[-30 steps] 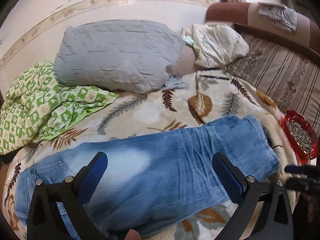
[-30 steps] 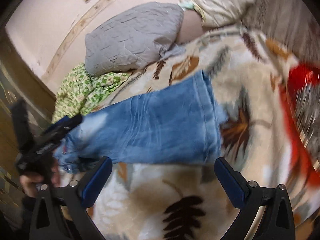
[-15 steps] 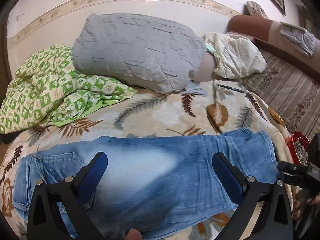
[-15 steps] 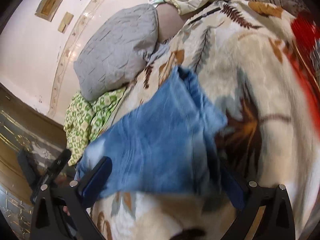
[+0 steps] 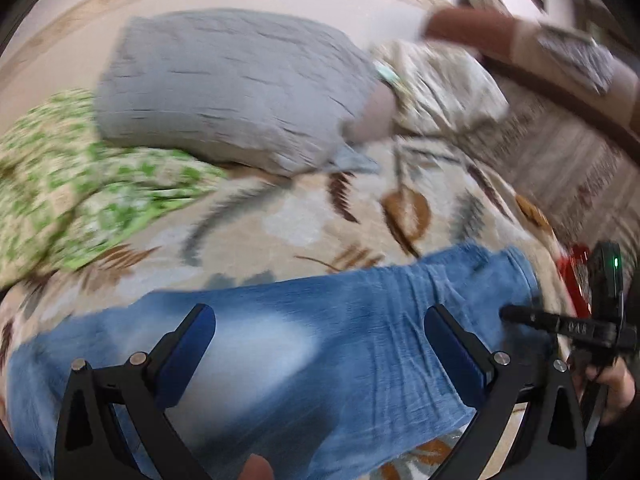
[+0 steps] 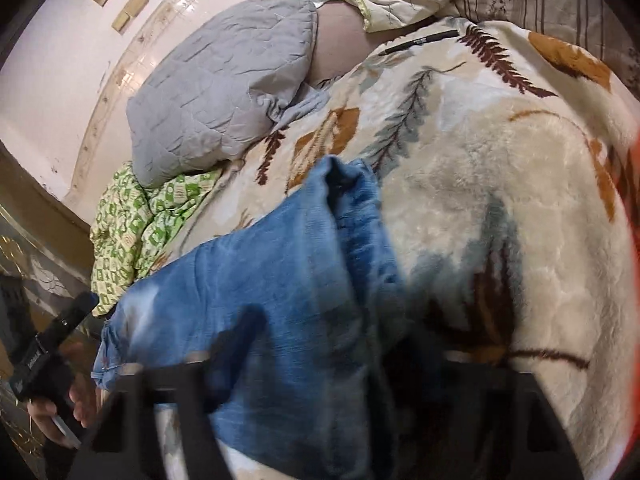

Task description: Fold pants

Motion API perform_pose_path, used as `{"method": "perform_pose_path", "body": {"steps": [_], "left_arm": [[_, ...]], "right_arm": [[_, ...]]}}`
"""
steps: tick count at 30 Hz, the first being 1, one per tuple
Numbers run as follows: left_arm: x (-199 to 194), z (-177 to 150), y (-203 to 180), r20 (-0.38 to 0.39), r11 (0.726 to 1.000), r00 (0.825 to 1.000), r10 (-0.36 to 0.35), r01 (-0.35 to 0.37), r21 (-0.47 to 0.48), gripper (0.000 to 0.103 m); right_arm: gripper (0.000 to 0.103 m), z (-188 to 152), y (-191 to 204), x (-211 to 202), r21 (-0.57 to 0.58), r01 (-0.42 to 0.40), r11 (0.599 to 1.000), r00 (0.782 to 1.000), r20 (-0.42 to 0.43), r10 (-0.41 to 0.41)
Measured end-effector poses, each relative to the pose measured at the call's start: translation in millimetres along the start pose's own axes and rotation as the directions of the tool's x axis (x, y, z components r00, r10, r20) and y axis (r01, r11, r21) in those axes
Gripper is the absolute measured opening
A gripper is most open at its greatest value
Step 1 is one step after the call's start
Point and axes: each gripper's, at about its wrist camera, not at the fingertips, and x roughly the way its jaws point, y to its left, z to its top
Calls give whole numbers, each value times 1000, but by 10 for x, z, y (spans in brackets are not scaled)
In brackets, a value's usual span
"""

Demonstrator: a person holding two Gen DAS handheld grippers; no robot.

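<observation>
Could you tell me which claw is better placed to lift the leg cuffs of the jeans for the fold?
The right claw, probably. Its jaws are closing with the hem end of the jeans between them. The left claw hangs open above the middle of the jeans, away from the cuffs.

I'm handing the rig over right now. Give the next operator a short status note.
Left gripper: open, empty, over the middle of the jeans.
Right gripper: jaws closing around the jeans' cuff end; view blurred, grip not confirmed.
Jeans: lying lengthwise, legs stacked, on the leaf-print blanket, in front of the grey pillow.
Done: laid flat.
Left: secure the cuff end and make the cross folds.
</observation>
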Motion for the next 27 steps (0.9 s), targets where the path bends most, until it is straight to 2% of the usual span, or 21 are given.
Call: {"method": "perform_pose_path", "body": {"steps": [4, 8, 11, 12, 15, 16, 21, 24, 26, 27], "left_arm": [[406, 221, -140, -90, 997, 996, -28, 35, 74, 103], [603, 422, -291, -117, 984, 989, -89, 106, 141, 103], [648, 520, -421, -144, 945, 974, -176, 208, 252, 103], [669, 542, -477, -170, 919, 964, -205, 250, 305, 103], [778, 568, -591, -235, 862, 949, -210, 293, 414, 103], [807, 574, -599, -248, 852, 946, -208, 300, 429, 103], [1106, 540, -628, -364, 810, 905, -222, 379, 447, 103], [1266, 466, -655, -412, 793, 886, -212, 402, 457, 103], [1340, 431, -694, -460, 773, 853, -246, 459, 438, 100], [1355, 415, -733, -480, 754, 836, -264, 490, 438, 91]], "right_arm": [[39, 18, 23, 5, -48, -9, 999, 1000, -1, 9], [29, 16, 44, -1, -77, -13, 997, 1000, 12, 14], [27, 6, 23, -5, -73, -18, 997, 1000, 14, 19], [27, 7, 17, -5, -69, -21, 997, 1000, 13, 22], [27, 9, 1, -8, -59, -28, 998, 1000, 11, 28], [27, 10, -3, -9, -56, -30, 998, 999, 10, 31], [26, 6, -7, -6, -50, -38, 998, 999, 8, 38], [26, 2, 1, -7, -58, -36, 998, 999, 8, 37], [26, 3, 4, -4, -61, -36, 997, 999, 7, 37], [26, 2, 4, -2, -62, -36, 997, 999, 7, 36]]}}
